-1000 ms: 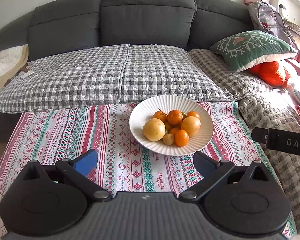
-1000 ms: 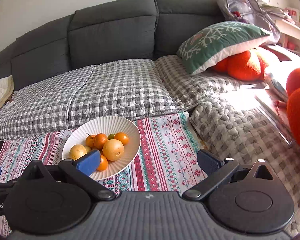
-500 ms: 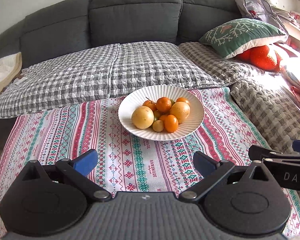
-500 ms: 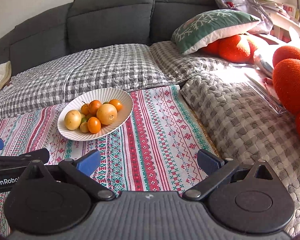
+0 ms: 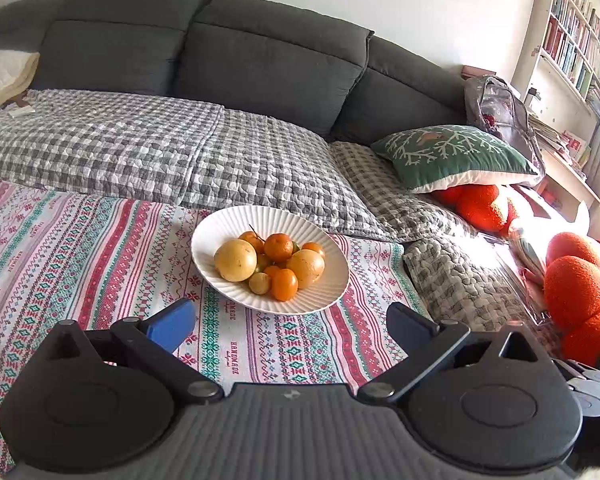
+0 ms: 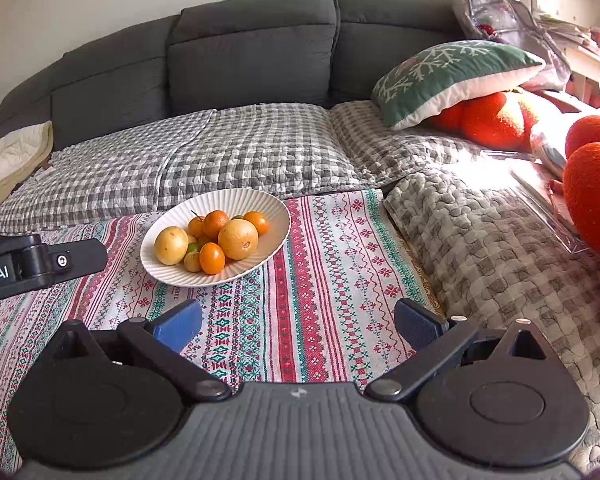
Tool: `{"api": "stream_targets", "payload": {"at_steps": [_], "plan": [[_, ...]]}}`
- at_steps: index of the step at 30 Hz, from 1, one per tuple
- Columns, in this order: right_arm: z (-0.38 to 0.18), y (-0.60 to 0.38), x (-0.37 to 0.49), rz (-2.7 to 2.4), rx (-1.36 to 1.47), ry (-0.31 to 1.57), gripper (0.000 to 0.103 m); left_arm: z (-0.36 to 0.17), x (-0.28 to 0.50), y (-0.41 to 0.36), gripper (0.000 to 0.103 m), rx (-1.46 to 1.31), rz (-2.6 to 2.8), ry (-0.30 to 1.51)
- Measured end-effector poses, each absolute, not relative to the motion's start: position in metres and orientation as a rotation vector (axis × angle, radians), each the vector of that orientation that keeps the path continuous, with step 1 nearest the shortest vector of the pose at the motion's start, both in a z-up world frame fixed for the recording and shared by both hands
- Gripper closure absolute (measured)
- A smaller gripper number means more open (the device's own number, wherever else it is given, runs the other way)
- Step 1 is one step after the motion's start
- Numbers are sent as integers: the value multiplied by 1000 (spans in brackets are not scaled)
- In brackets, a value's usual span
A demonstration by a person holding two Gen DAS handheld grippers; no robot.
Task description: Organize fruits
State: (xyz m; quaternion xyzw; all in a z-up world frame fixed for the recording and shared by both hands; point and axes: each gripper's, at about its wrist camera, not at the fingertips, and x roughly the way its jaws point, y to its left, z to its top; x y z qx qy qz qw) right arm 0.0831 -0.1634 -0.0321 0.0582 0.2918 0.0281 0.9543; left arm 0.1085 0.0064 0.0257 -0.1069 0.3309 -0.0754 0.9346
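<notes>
- White ribbed plate (image 5: 328,300) holds the piled citrus fruits (image 5: 270,264) on the patterned tabletop (image 5: 80,264).
- Left hand-held gripper (image 5: 292,320): jaws spread wide, empty; plate dead ahead, near.
- Right hand-held gripper (image 6: 298,324): also wide, empty; plate ahead-left, farther. I judge left nearer.

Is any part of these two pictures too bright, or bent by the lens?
Left wrist view: sunlight washes out the quilted grey blanket at right; the dark grey sofa back curves. Right wrist view: the same glare; the white ribbed plate of fruit stays sharp.
</notes>
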Motion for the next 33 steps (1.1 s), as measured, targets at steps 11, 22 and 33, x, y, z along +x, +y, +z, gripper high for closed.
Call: {"api": "stream_targets", "payload": {"at_steps": [11, 22, 33], "plan": [[-38, -159, 88, 32, 139, 636, 0, 23, 108, 7, 7, -180, -173, 709], [-41, -157, 90, 42, 135, 648, 0, 28, 99, -16, 7, 32, -105, 674], [-39, -151, 86, -2, 90, 613, 0, 28, 97, -14, 7, 9, -136, 679]]}}
